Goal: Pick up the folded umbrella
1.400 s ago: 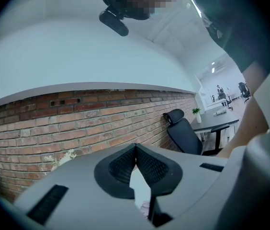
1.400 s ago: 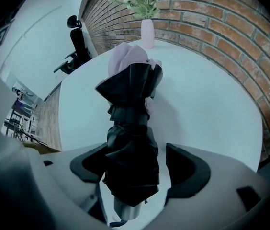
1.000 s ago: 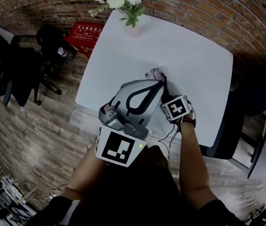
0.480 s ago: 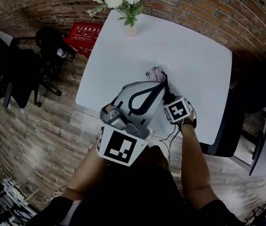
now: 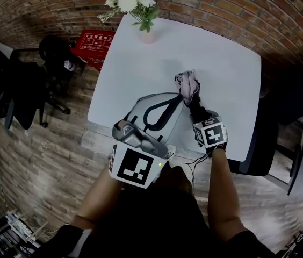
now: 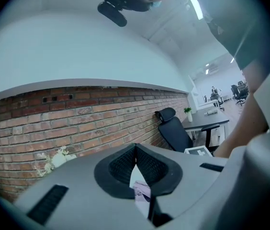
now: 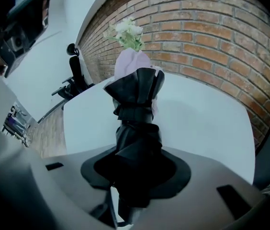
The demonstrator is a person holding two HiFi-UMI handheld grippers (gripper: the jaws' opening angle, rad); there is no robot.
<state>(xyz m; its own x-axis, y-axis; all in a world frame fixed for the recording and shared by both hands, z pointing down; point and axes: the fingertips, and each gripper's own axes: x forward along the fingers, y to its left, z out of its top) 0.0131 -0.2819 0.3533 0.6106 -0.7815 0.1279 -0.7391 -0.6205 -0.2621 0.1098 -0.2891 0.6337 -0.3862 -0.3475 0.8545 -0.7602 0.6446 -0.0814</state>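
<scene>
The folded umbrella (image 5: 186, 85), black with a pale pink end, is tilted up off the white table (image 5: 135, 74). My right gripper (image 5: 197, 107) is shut on its black lower part; its jaws have just been closing around it. In the right gripper view the umbrella (image 7: 135, 109) stands up from between the jaws of the right gripper (image 7: 135, 164), pink end farthest away. My left gripper (image 5: 179, 97) hovers just left of the umbrella, its fingertips meeting with nothing held. Through the left gripper (image 6: 135, 147) a bit of the umbrella (image 6: 142, 191) shows.
A vase of white flowers (image 5: 138, 4) stands at the table's far edge by the brick wall (image 5: 221, 4). Left of the table, on the wooden floor, are a red box (image 5: 98, 39) and black office chairs (image 5: 28, 85).
The right gripper has closed on the umbrella and lifted it, tipping the pink end up and toward the far side of the table. The left gripper has stayed nearly still.
</scene>
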